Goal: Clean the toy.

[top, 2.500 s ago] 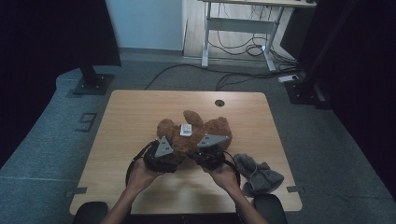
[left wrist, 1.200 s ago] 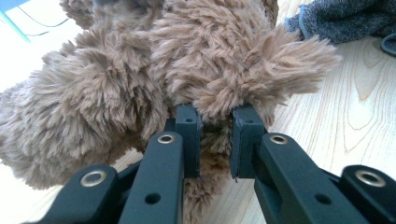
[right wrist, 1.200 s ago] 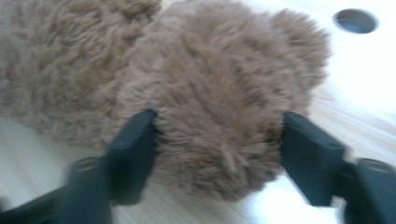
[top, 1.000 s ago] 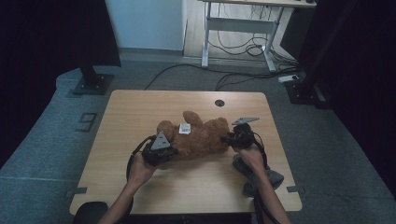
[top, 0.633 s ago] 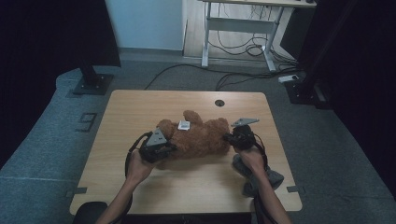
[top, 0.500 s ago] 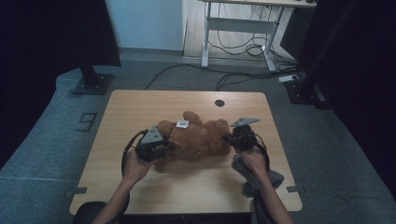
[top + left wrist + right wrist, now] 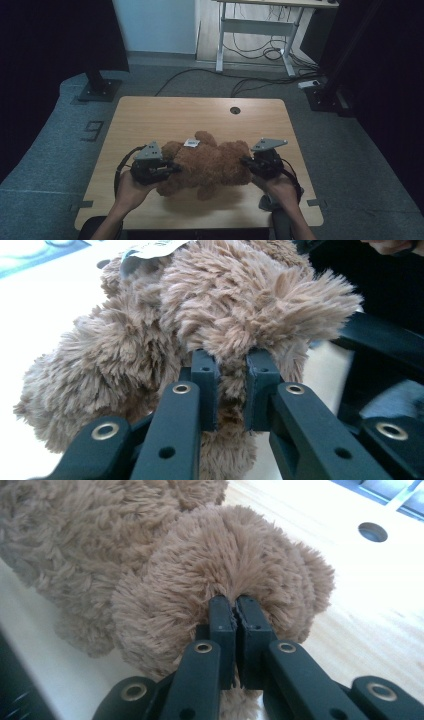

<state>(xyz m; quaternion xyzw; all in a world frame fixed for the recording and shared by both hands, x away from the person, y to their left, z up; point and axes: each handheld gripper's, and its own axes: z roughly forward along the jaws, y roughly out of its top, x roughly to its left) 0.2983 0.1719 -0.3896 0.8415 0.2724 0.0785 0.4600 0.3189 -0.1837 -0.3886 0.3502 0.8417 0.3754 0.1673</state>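
Observation:
A brown plush teddy bear (image 7: 210, 165) with a white tag (image 7: 191, 142) hangs stretched between my two grippers, just above the wooden table (image 7: 200, 115). My left gripper (image 7: 172, 167) is shut on the bear's left end; in the left gripper view its pads pinch a tuft of fur (image 7: 232, 385). My right gripper (image 7: 245, 164) is shut on the bear's right end, and in the right gripper view its pads (image 7: 222, 625) bite deep into a round furry limb (image 7: 225, 570).
A grey cloth (image 7: 265, 202) lies near the table's front right edge, partly under my right forearm. A round cable hole (image 7: 235, 109) sits at the far middle of the table. A dark monitor stand (image 7: 97, 87) and a desk frame (image 7: 255, 30) stand on the floor beyond.
The right gripper moved from the bear's middle out to its right end and shut on it. Both hands have since risen, and the bear is lifted and stretched between them.

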